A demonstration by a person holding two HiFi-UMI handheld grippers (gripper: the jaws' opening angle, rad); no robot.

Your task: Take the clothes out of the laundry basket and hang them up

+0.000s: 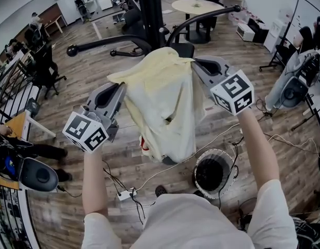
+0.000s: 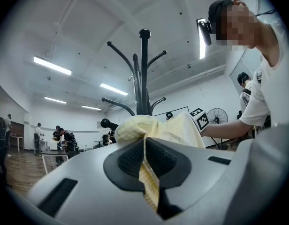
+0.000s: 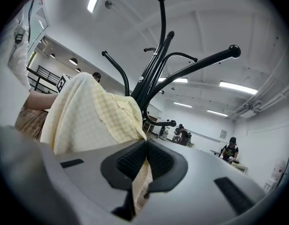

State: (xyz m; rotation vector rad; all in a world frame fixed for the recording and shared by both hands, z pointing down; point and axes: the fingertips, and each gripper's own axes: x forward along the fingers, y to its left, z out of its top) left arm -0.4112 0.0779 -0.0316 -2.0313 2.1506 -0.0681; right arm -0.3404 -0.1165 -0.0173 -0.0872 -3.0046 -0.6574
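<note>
Your left gripper [image 1: 121, 88]: pinched tight on one edge of the yellow shirt [image 1: 161, 105] | your right gripper [image 1: 197, 65]: pinched tight on the other edge | shirt: hangs between your two grippers, coat rack [image 1: 151, 14] just past their tips | basket [image 1: 221, 152]: on the floor under your right gripper

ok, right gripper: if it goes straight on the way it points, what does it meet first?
Beyond the yellow garment the right gripper is shut on, probably the trunk of the black coat rack, dead ahead; depth is hard to judge.
</note>
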